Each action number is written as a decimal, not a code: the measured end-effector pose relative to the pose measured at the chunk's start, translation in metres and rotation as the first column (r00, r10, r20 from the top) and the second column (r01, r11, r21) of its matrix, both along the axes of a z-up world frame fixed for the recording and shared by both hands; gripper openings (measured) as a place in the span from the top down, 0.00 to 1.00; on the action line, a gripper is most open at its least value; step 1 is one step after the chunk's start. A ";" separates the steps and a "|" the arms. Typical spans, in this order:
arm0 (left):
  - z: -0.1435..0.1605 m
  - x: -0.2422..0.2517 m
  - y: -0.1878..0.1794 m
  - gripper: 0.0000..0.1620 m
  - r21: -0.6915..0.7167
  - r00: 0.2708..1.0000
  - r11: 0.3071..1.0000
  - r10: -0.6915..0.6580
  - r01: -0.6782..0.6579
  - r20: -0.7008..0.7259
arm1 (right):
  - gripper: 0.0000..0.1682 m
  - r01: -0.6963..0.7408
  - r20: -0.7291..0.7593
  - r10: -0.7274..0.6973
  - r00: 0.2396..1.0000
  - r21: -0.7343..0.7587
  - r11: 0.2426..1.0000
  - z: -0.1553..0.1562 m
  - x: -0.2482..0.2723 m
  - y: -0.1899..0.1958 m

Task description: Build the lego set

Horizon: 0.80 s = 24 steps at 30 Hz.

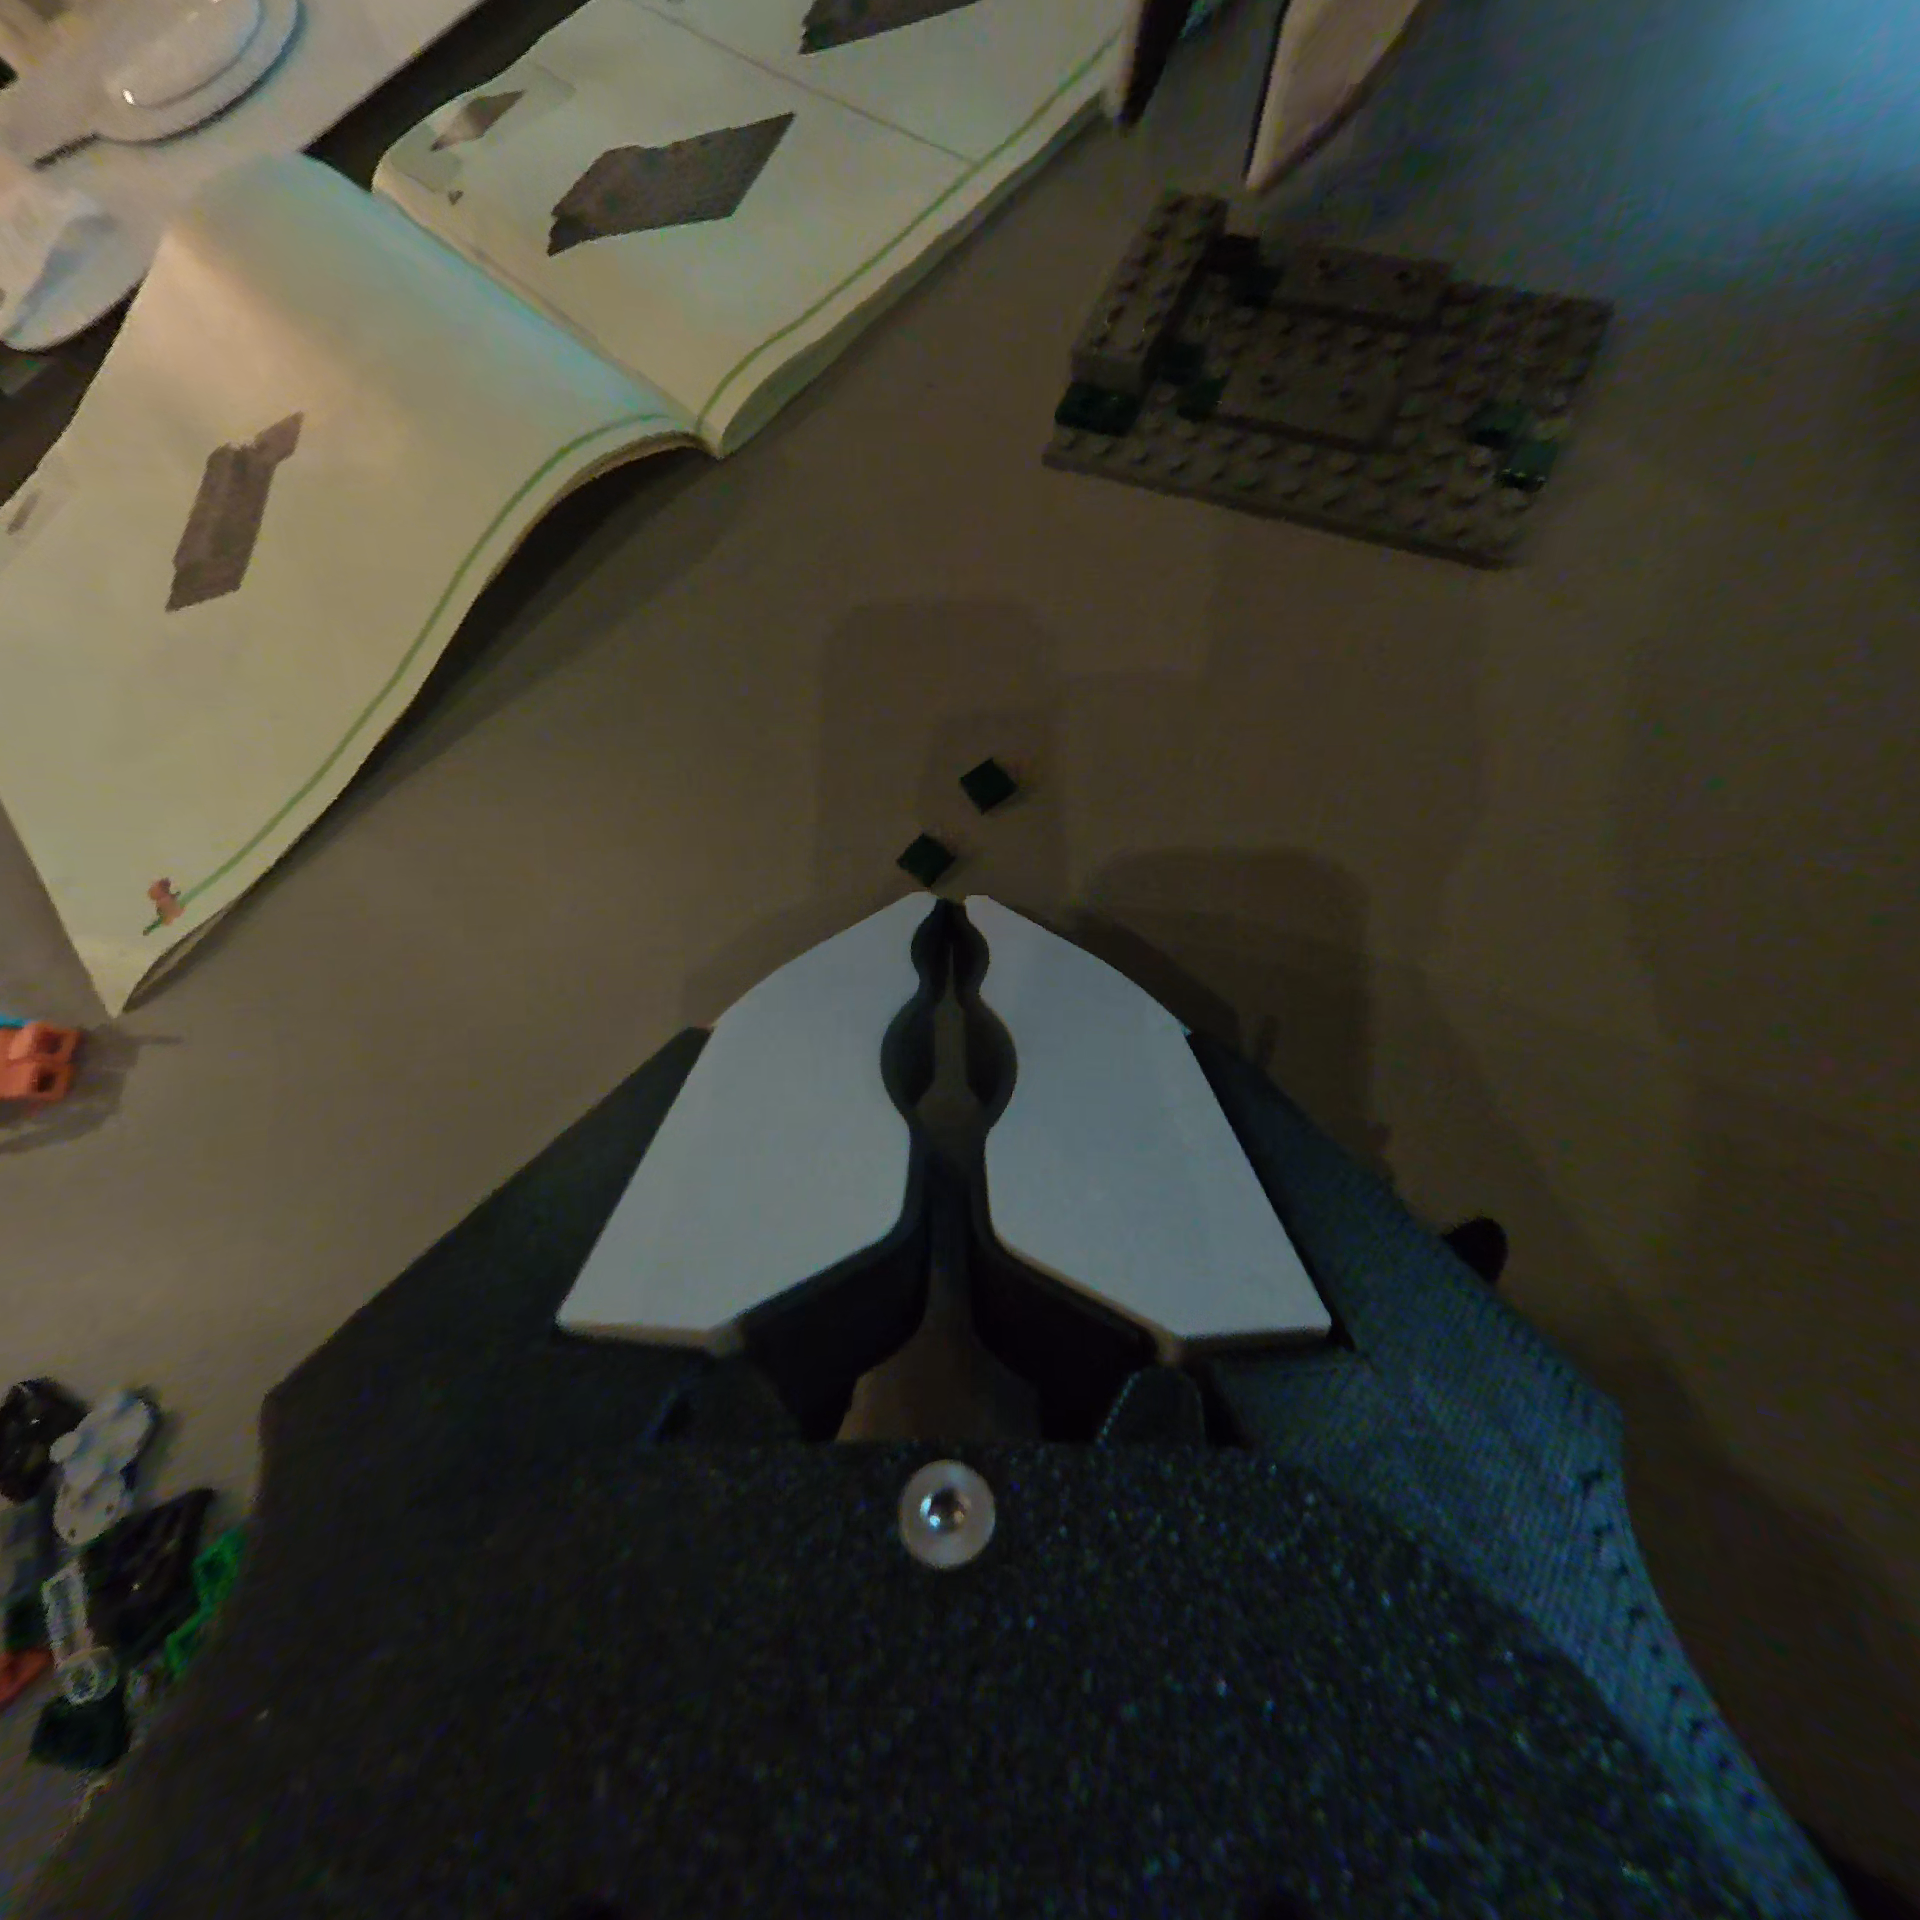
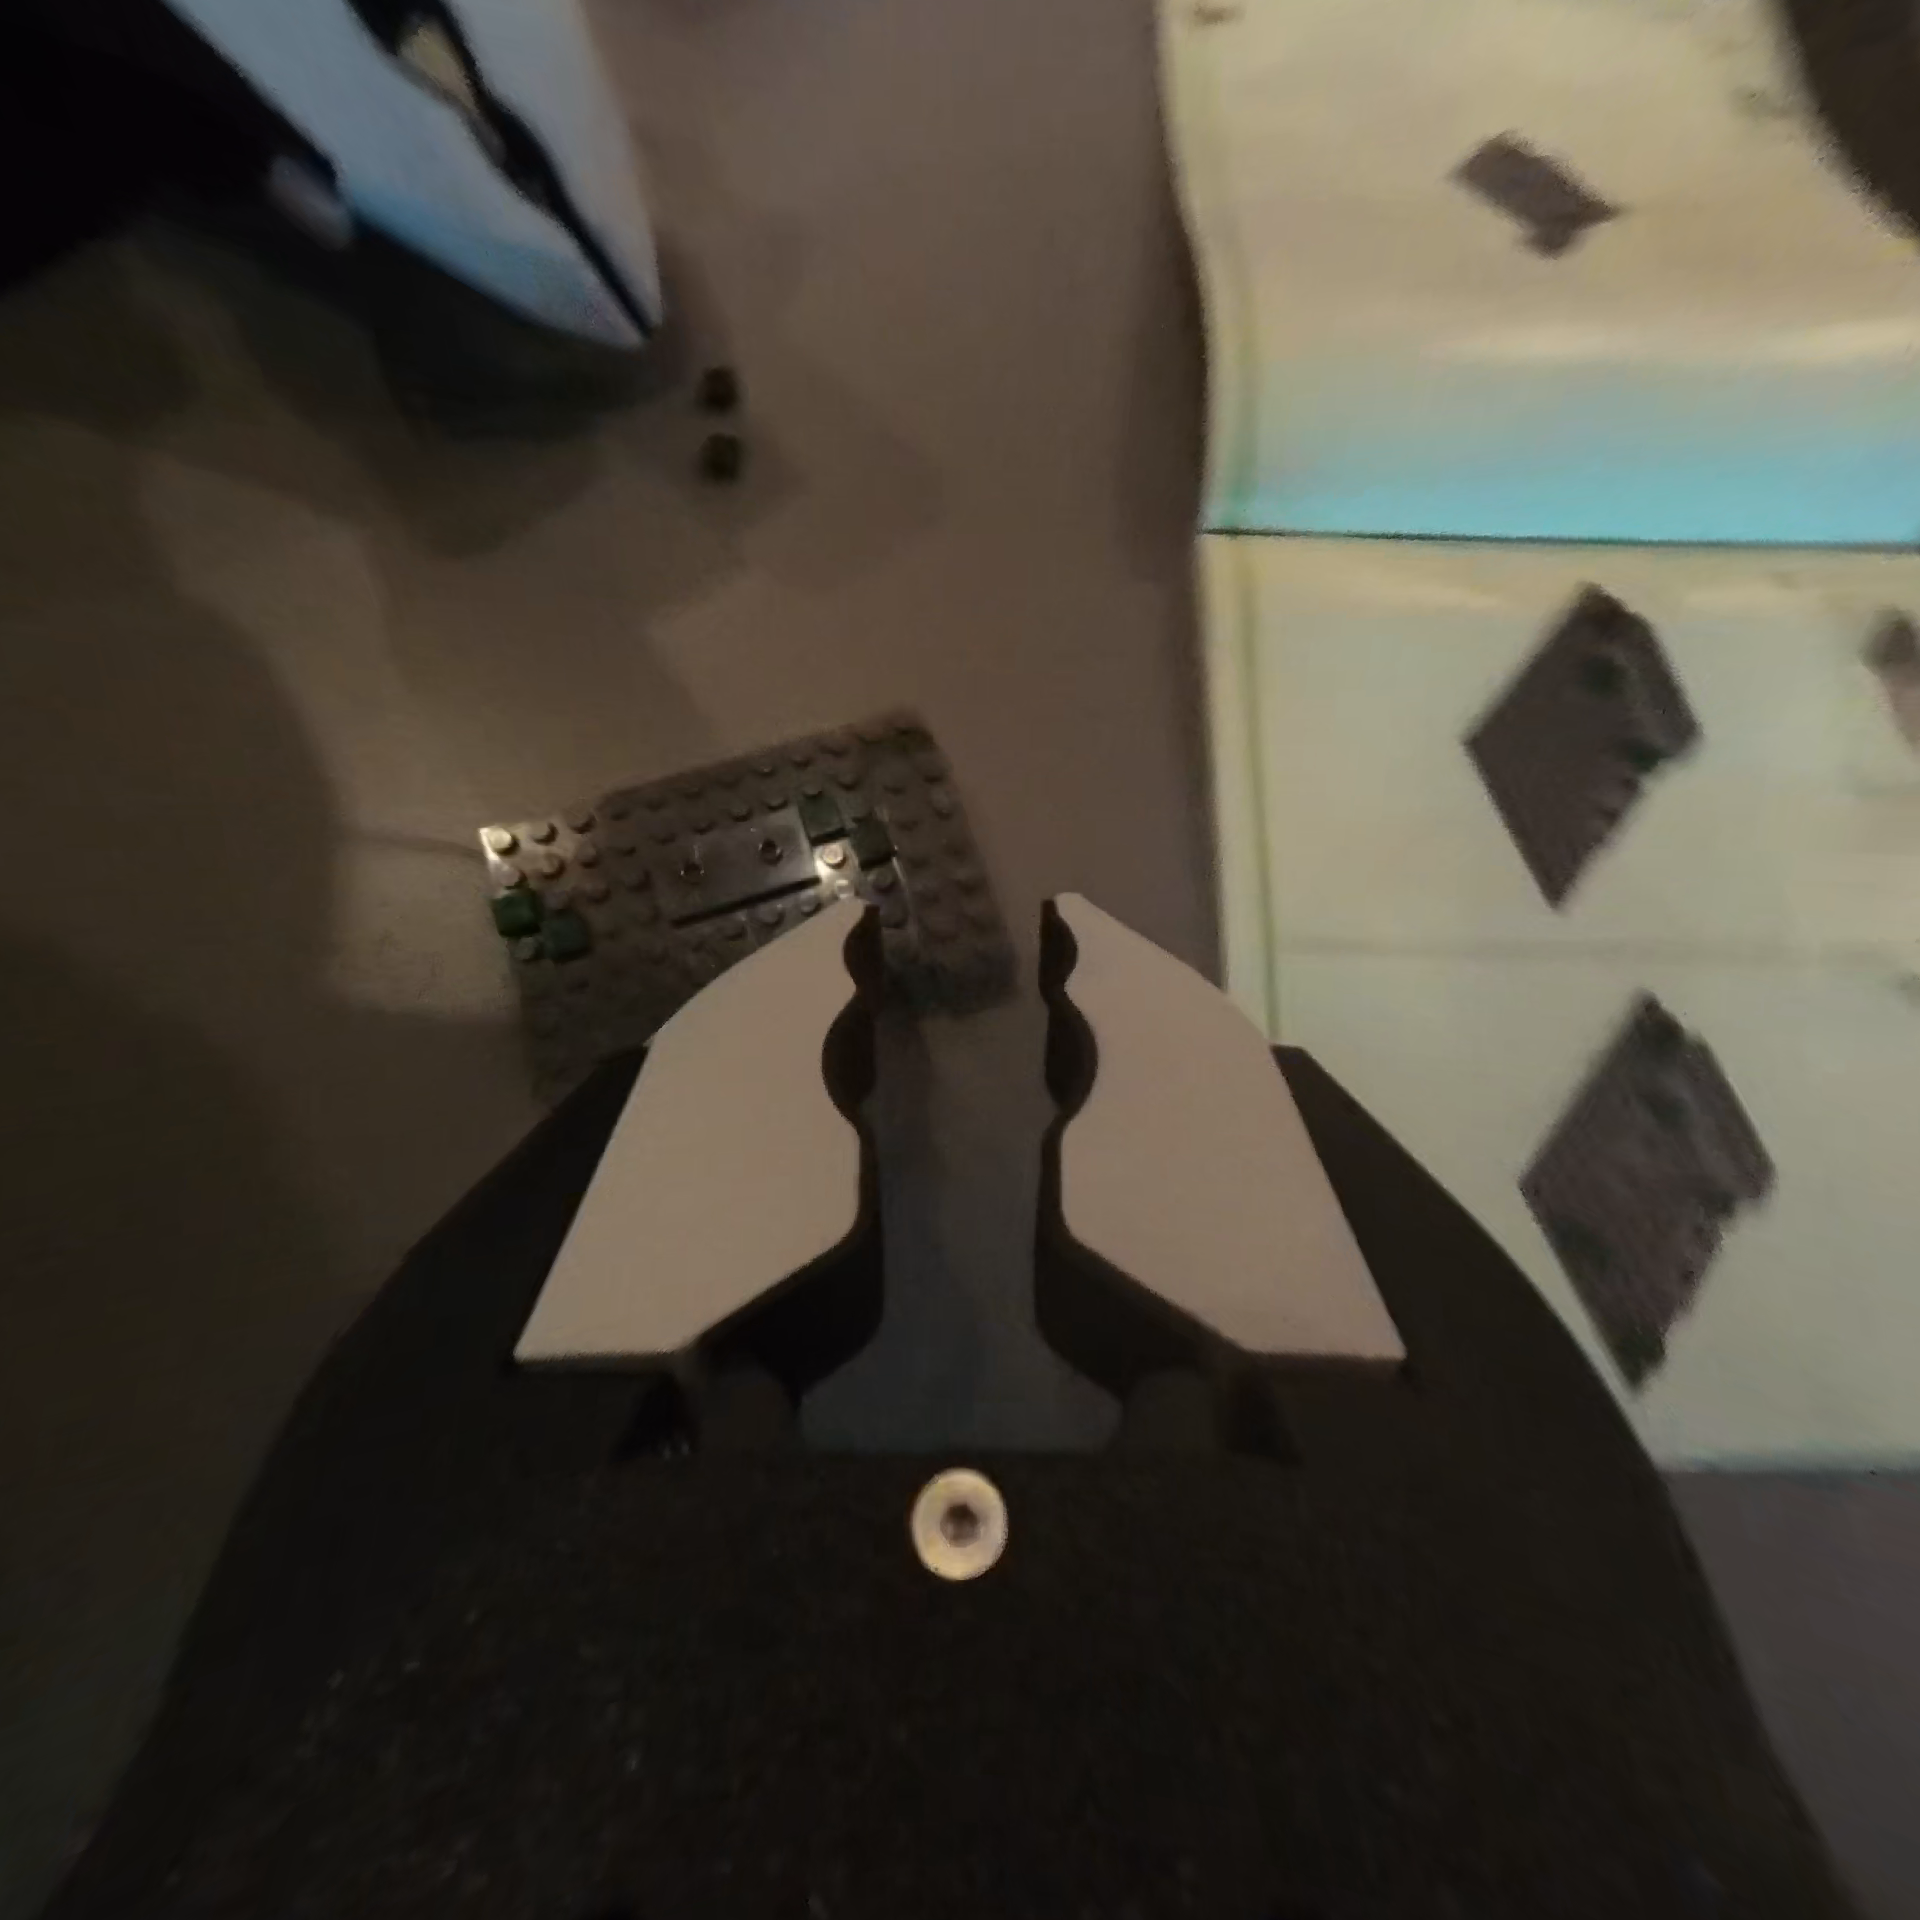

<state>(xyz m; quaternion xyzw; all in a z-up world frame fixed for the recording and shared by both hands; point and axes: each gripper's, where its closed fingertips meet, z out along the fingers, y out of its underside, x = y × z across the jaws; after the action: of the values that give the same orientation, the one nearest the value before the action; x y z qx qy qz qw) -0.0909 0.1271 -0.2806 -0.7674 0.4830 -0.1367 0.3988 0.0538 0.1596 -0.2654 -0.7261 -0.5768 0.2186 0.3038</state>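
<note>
A grey baseplate (image 1: pixel 1330 457) with grey bricks and small dark green pieces on it lies on the table at upper right. Two loose dark green tiles (image 1: pixel 927 857) (image 1: pixel 988 781) lie just past my left gripper (image 1: pixel 948 902), which is shut with nothing visible between its tips. In the right wrist view my right gripper (image 2: pixel 961 914) is open and empty, over the near corner of the baseplate (image 2: pixel 623 831). The two green tiles (image 2: pixel 719 454) lie beyond it, close to the left gripper's fingers (image 2: pixel 468 156).
An open instruction booklet (image 1: pixel 416 416) lies left of the baseplate and fills the right side of the right wrist view (image 2: pixel 1558 987). Loose pieces (image 1: pixel 94 1538) are piled at lower left, with an orange piece (image 1: pixel 36 1060) above them. A white dish (image 1: pixel 156 62) stands far left. My hands' fingertips stand some 15 cm from each other.
</note>
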 end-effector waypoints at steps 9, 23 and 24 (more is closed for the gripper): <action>0.006 -0.004 0.002 1.00 0.022 1.000 1.000 0.022 -0.022 0.018 | 0.90 -0.111 0.098 0.119 0.988 -0.090 0.990 -0.016 -0.015 0.002; 0.009 -0.004 0.001 1.00 0.024 0.999 1.000 0.014 -0.015 0.033 | 0.90 -0.111 0.124 0.121 0.985 -0.084 0.990 -0.017 -0.023 0.009; 0.009 -0.003 0.001 1.00 0.025 0.999 1.000 0.013 -0.014 0.033 | 0.89 -0.107 0.120 0.116 0.986 -0.080 0.991 -0.015 -0.023 0.010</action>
<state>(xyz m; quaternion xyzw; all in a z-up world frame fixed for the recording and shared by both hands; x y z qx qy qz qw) -0.0943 0.1279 -0.2715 -0.7633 0.4729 -0.1405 0.4171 0.0306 0.1691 -0.2807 -0.7154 -0.6261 0.2107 0.2277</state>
